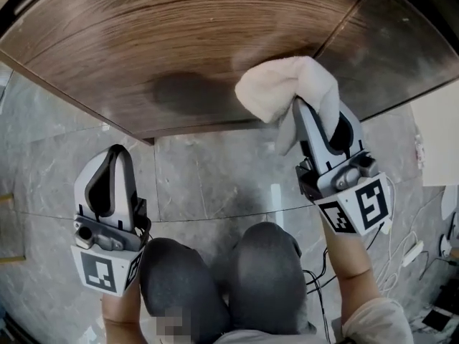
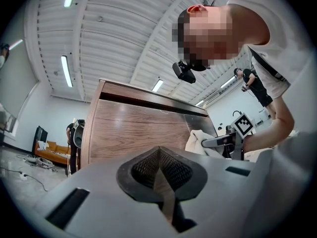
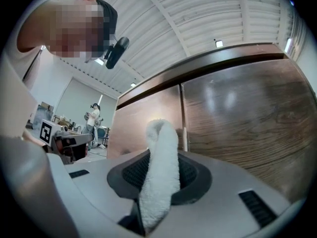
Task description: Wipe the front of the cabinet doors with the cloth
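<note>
One white, fluffy cloth bunches against the wooden cabinet door.

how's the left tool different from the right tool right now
The right tool is shut on the white cloth; the left tool is shut on nothing. The right tool reaches up to the wooden cabinet door, with the cloth over its lower edge; the left tool sits lower, over the floor, short of the door. Both are grey and point toward the cabinet.
</note>
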Demonstrator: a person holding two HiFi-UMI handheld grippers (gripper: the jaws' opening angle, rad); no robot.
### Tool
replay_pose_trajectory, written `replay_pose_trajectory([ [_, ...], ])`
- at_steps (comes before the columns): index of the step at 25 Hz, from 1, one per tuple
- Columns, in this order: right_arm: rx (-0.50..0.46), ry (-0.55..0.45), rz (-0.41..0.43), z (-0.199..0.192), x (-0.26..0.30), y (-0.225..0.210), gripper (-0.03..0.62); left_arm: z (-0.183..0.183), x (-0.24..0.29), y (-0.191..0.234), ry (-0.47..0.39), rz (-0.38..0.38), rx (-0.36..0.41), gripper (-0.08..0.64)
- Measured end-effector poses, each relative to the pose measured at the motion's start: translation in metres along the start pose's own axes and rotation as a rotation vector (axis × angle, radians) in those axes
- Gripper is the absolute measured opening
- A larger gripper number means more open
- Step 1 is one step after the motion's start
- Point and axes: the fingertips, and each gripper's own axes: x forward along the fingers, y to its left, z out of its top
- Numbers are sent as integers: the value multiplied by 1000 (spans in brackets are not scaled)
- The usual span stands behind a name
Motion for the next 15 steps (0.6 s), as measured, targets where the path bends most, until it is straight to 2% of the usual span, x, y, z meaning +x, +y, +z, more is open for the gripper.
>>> replay_pose_trajectory([
  [2, 26, 1, 62, 4, 0, 23, 106, 5, -11, 9, 6, 30, 10, 17],
  [5, 49, 17, 186, -2, 7, 81, 106, 5, -43, 20, 21, 60, 40, 17],
  [15, 1, 98, 513, -76, 91, 235, 106, -18, -114, 70, 111, 157, 85, 17],
])
